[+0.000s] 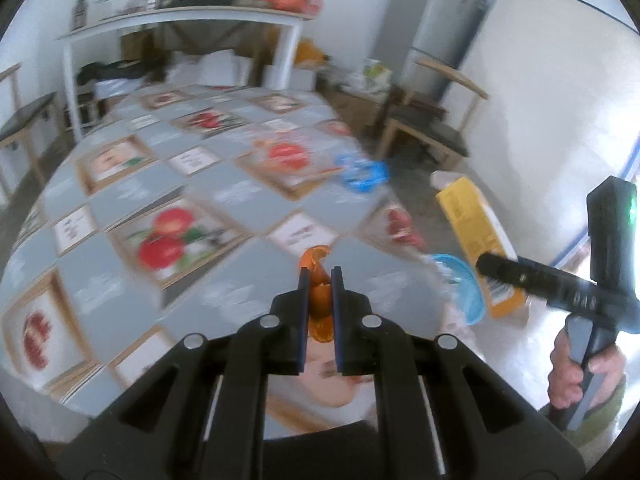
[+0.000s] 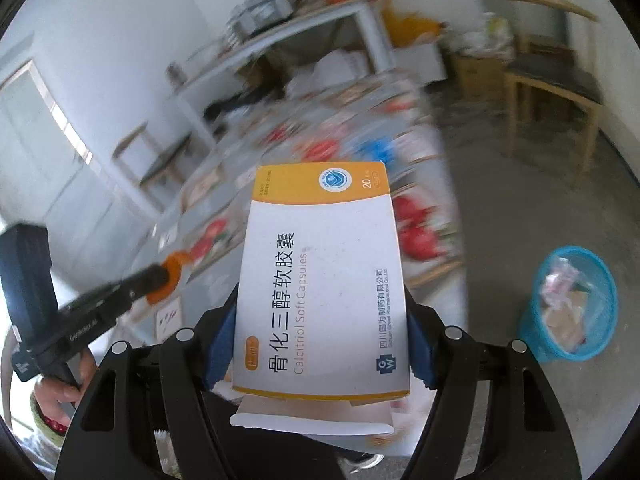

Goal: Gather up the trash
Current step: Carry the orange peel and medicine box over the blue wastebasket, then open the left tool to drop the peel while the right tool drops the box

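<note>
L gripper (image 1: 320, 276) clamped narrow on orange peel (image 1: 316, 264), above table (image 1: 120, 264) near edge; R gripper (image 2: 320, 340) wide, gripping medicine box (image 2: 320, 280) by its sides, past table's edge; bin (image 2: 568, 304) on floor; risk: thin peel slipping out mid-swing, box twisting loose.

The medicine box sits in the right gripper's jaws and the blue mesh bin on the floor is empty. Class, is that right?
Not quite. The right wrist view shows the blue mesh bin already holding wrappers and paper. The medicine box is in the right gripper.
</note>
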The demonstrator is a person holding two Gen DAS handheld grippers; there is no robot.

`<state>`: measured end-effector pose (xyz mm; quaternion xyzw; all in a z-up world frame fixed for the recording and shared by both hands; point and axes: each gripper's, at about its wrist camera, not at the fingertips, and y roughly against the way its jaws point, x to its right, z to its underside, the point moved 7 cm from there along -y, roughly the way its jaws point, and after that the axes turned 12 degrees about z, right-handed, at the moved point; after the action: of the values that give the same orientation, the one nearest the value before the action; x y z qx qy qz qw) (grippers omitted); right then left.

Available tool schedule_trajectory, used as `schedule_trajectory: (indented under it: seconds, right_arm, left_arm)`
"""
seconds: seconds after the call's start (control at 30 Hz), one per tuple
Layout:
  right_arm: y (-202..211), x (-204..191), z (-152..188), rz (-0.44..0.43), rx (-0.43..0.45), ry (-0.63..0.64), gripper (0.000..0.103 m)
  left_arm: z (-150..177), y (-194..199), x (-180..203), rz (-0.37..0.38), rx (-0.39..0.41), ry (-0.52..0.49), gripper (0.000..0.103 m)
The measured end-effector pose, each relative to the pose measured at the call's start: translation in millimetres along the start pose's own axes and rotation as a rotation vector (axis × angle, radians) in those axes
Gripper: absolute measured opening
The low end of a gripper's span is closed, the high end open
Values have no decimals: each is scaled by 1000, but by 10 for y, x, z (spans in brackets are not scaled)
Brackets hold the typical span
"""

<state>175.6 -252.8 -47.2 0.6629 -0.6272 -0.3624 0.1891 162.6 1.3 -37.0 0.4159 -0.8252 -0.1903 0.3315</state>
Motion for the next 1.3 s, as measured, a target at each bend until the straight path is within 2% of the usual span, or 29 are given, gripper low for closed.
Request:
schedule_trajectory:
  seconds: [0.17, 0.23, 0.3, 0.4, 0.5, 0.7, 0.87, 0.93, 0.97, 1.03, 1.07, 1.1, 1.2, 1.3]
  right_arm:
    - [529, 1138, -140, 202, 116, -183, 69]
    - [665, 1625, -72, 280, 130, -266, 69]
    - [685, 1984, 40, 313, 115, -339, 69]
    - [518, 2465, 299, 298, 49, -458, 69]
    - [185, 2887, 562, 258, -37, -581, 69]
    - [-535, 3464, 985, 199, -156, -802, 69]
    - [-812, 3783, 1132, 195, -166, -916, 69]
    - [-869, 3912, 1129, 197, -153, -942, 69]
    - [-919, 3982, 1126, 194, -145, -956, 69]
    - [-996, 4093, 1107, 178, -135, -974, 69]
    - [-1072, 4135, 1081, 167, -133, -974, 69]
    - [-1143, 4176, 1035, 165, -134, -969, 70]
    - [-1471, 4300, 970, 193, -150, -932, 70]
    - [-1862, 4319, 927, 236, -199, -861, 74]
  left_arm:
    - [-329, -369, 624, 161, -49, -75, 8]
    - [-421, -581, 876, 225, -94, -92, 9]
    - [-485, -839, 1134, 284, -150, -102, 9]
    - [-510, -1292, 1501, 340, -244, -119, 9]
    - [-413, -1865, 1851, 383, -367, -113, 9]
    - [-119, -2937, 2379, 390, -569, -101, 9]
    - [75, -3707, 2700, 360, -653, -129, 10]
    - [114, -3958, 2816, 360, -660, -131, 10]
    - [136, -4080, 2864, 356, -659, -135, 13]
    - [177, -4284, 2929, 344, -656, -139, 31]
    - [188, -4326, 2926, 333, -656, -131, 51]
    - [172, -4375, 2922, 320, -654, -122, 57]
    - [84, -4403, 2875, 314, -633, -88, 59]
    - [-57, -4244, 2771, 321, -591, -74, 62]
